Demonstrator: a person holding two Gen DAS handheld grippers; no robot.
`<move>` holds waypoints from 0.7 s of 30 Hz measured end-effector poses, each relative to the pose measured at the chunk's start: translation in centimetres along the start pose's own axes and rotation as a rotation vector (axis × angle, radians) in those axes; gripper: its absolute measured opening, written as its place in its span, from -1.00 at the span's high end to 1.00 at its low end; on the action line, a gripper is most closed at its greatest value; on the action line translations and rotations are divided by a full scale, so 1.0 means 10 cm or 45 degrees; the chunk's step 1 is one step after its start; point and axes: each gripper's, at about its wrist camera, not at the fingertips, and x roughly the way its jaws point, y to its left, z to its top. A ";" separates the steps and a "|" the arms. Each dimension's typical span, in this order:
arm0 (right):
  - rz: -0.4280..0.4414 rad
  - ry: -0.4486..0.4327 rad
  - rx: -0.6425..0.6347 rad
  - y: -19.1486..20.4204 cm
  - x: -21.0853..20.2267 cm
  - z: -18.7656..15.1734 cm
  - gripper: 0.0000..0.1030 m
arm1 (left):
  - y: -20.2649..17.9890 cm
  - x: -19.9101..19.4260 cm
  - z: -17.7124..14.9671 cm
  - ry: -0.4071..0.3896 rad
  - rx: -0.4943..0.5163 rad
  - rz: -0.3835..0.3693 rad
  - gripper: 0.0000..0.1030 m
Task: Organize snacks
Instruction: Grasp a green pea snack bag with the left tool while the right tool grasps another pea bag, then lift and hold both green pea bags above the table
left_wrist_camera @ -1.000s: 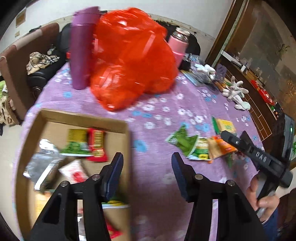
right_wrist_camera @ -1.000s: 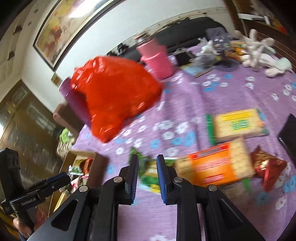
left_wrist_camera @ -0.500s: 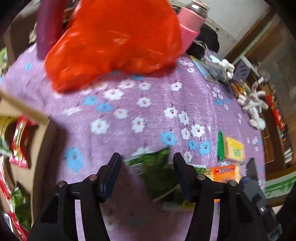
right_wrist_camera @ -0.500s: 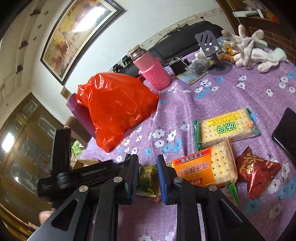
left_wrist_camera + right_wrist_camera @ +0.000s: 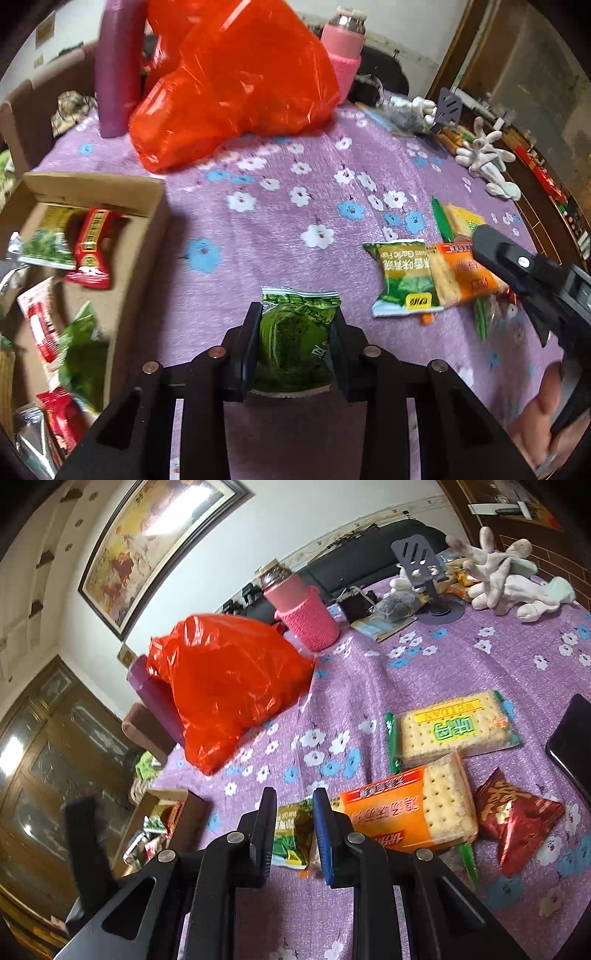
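The left gripper [image 5: 295,334] pinches a crinkly green foil snack packet [image 5: 293,339] above the purple flowered worktop [image 5: 258,229]; the right gripper [image 5: 294,829] hovers, fingers narrowly parted

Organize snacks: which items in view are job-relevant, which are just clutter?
Job:
- green packet, clamped in left gripper
- cardboard box with snacks inside
- garlic snack
- orange crackers
- yellow crackers
- red packet
- right gripper, narrow gap, holding nothing

Clutter:
- red bag
- pink bottle
- purple roll
- gloves
- phone
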 end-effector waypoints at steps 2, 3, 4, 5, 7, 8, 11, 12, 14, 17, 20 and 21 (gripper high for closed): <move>-0.027 0.010 -0.052 0.07 0.06 -0.04 0.57 | 0.02 -0.03 0.00 -0.072 -0.009 0.020 0.37; -0.034 0.018 -0.074 0.09 0.09 -0.05 0.57 | 0.04 -0.05 0.01 -0.083 -0.023 0.017 0.37; -0.034 0.033 -0.085 0.11 0.13 -0.07 0.57 | 0.04 -0.08 0.04 -0.104 -0.033 -0.006 0.37; -0.034 0.059 -0.089 0.11 0.19 -0.10 0.57 | 0.02 -0.12 0.05 -0.138 -0.032 0.003 0.37; -0.055 0.090 -0.077 0.11 0.26 -0.12 0.57 | -0.03 -0.19 0.04 -0.194 0.006 0.065 0.37; -0.074 0.106 -0.072 0.12 0.30 -0.13 0.57 | -0.05 -0.22 0.04 -0.213 0.019 0.086 0.37; -0.123 0.164 -0.085 0.18 0.43 -0.12 0.57 | -0.07 -0.32 0.01 -0.260 0.032 0.127 0.36; -0.147 0.185 -0.098 0.22 0.48 -0.11 0.57 | -0.06 -0.35 0.01 -0.279 0.020 0.140 0.36; -0.209 0.243 -0.144 0.32 0.62 -0.09 0.57 | 0.00 -0.40 0.01 -0.296 -0.002 0.145 0.36; -0.267 0.248 -0.218 0.42 0.77 -0.09 0.44 | 0.09 -0.41 0.02 -0.281 -0.040 0.135 0.36; -0.269 0.205 -0.266 0.45 0.76 -0.15 0.39 | 0.11 -0.39 0.01 -0.256 -0.050 0.122 0.36; -0.266 0.189 -0.282 0.44 0.74 -0.17 0.44 | 0.10 -0.38 0.01 -0.253 -0.048 0.120 0.36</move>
